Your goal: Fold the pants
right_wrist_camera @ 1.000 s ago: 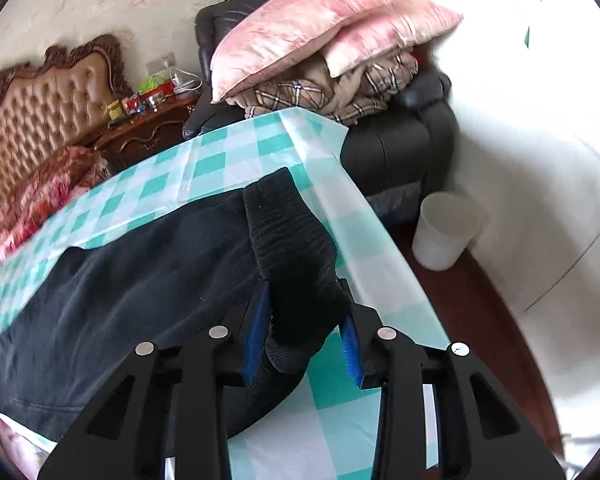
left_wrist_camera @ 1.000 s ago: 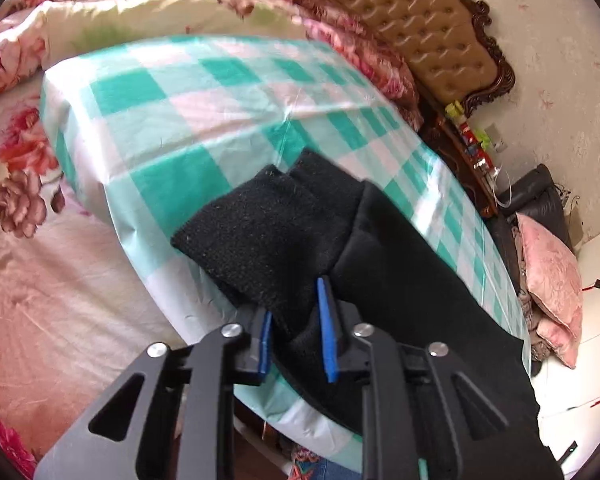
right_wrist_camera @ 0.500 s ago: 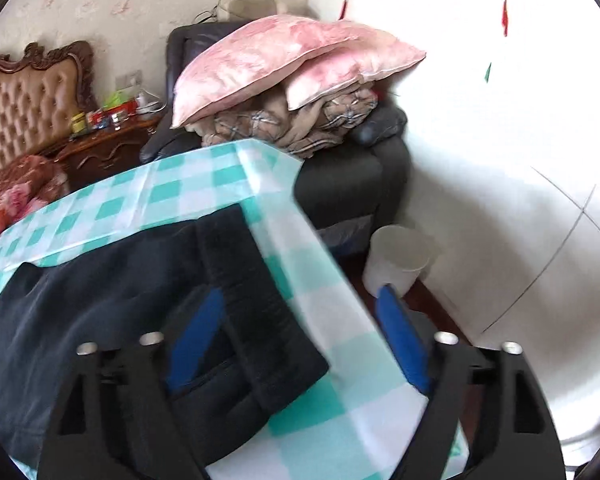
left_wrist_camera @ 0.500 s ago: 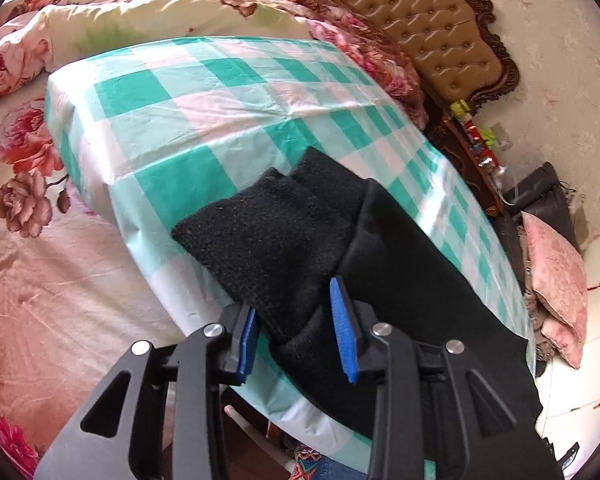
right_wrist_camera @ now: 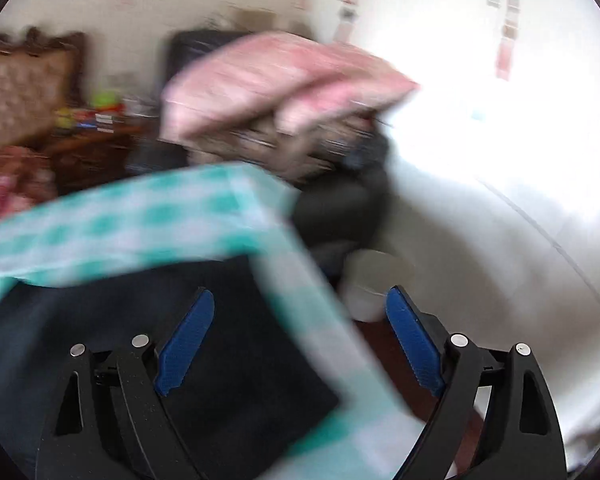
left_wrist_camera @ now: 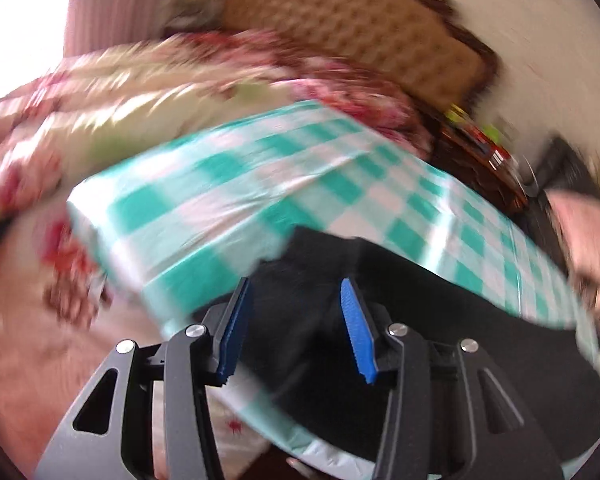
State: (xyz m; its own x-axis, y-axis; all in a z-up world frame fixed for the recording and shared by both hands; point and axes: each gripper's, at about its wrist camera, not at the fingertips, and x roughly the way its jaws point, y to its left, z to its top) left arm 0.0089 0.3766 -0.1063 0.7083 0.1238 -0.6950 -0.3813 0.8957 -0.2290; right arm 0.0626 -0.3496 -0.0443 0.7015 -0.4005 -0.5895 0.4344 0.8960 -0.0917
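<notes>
A: Left wrist view: how is the left gripper (left_wrist_camera: 296, 322) set?

B: Its jaws have just been opening and stand apart. The black pants (left_wrist_camera: 440, 320) lie under and ahead of them on the surface (left_wrist_camera: 228, 200) with the green-checked cloth, and the blue pads press on nothing.

A: And on the other side?

B: The right gripper (right_wrist_camera: 300, 336) has spread wide, its jaws having just been opening too. One pad hangs over the pants (right_wrist_camera: 100, 320); the other is out past the surface's (right_wrist_camera: 140, 216) edge, over the floor near a pale bin (right_wrist_camera: 376, 276).

A: Are the pants folded?

B: Both views are badly smeared, so I can only say the fabric seems doubled near the left gripper.
</notes>
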